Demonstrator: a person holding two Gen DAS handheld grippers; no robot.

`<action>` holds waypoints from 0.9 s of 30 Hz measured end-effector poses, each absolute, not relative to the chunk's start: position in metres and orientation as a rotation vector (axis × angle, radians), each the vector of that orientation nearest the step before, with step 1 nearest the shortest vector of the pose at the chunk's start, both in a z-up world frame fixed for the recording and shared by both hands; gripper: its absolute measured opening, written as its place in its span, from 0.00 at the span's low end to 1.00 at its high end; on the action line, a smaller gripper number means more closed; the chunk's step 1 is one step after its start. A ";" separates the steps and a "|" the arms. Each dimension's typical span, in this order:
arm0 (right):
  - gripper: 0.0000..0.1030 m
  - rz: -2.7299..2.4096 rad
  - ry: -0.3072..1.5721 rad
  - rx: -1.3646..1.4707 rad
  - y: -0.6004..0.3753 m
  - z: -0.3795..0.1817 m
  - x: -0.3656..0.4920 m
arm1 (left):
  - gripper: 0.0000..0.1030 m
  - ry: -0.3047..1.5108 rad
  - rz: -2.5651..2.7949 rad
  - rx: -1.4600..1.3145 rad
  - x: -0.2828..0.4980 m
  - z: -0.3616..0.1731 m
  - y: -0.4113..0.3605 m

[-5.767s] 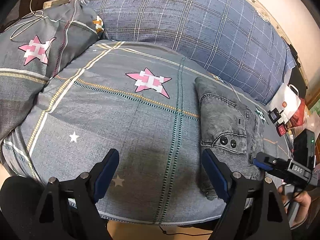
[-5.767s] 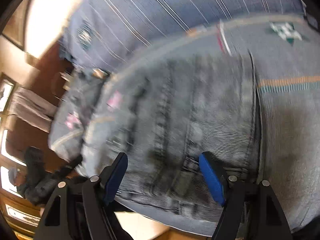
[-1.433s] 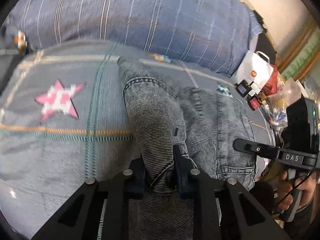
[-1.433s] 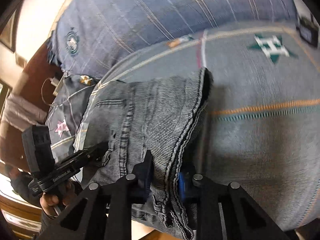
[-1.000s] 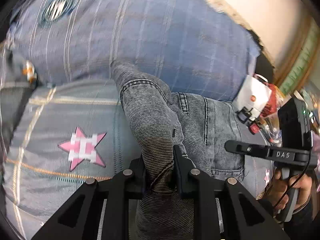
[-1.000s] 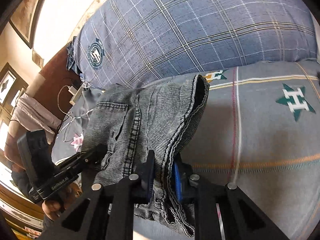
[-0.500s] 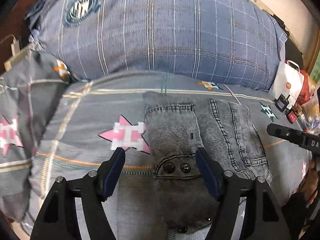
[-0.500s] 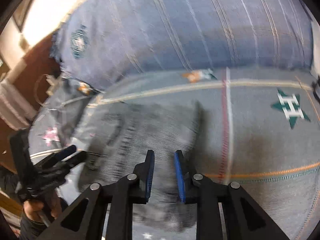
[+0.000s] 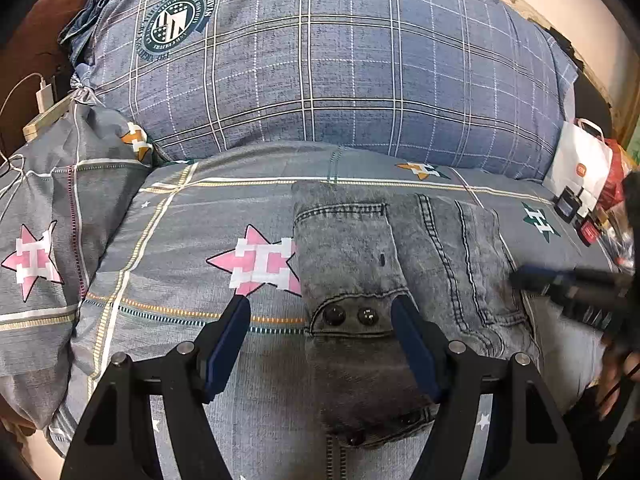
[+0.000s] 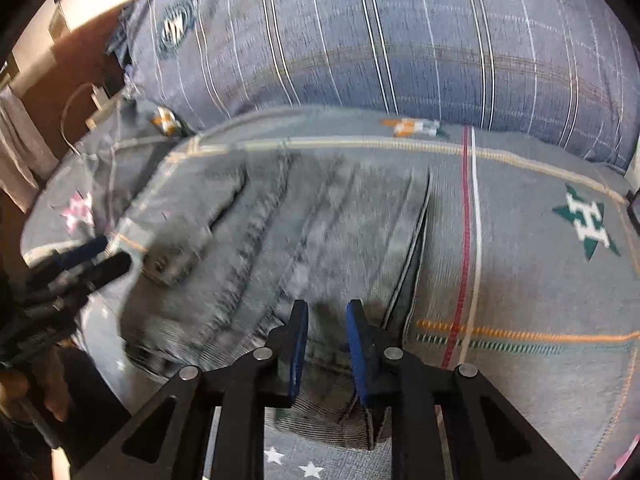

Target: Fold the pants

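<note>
The grey denim pants (image 9: pixel 400 272) lie folded into a compact bundle on the grey star-print quilt (image 9: pixel 180 272), two dark buttons facing me. My left gripper (image 9: pixel 322 320) is open and empty, its blue pads either side of the bundle's near left part. In the right wrist view the pants (image 10: pixel 304 232) look blurred. My right gripper (image 10: pixel 327 320) hovers over their near edge with a narrow gap between the jaws and no cloth in it. The right gripper also shows in the left wrist view (image 9: pixel 560 284), beside the bundle's right edge.
A big blue plaid pillow (image 9: pixel 340 60) lies behind the pants. A second star-print pillow (image 9: pixel 44 216) sits at the left. A white paper bag (image 9: pixel 580 164) and small items stand at the right. A charger with cable (image 9: pixel 42 98) lies at far left.
Both grippers let go of the pants, which now lie flat on the quilt. The left gripper opened wide and drew back. The right gripper opened slightly and is moving.
</note>
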State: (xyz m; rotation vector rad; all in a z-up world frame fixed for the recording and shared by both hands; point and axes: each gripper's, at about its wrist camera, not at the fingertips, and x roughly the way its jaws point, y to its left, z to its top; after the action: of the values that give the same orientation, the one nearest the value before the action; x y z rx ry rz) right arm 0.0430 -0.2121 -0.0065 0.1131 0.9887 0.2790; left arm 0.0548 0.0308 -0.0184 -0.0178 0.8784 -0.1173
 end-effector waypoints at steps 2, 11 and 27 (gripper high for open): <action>0.22 0.272 0.955 0.121 -0.215 0.009 0.049 | 0.71 0.887 -0.106 -0.003 0.057 -0.023 0.027; 0.29 0.208 1.093 0.069 -0.185 -0.027 0.147 | 0.74 0.953 -0.042 0.126 0.061 -0.069 0.006; 0.99 0.287 0.897 0.034 -0.202 0.045 -0.027 | 0.96 0.749 -0.059 -0.142 -0.014 0.017 0.011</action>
State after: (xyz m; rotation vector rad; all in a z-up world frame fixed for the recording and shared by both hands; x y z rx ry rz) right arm -0.0275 -0.2018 0.0449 0.0339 0.8969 0.2874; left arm -0.0139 0.0113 0.0166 -0.1415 0.7490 -0.0589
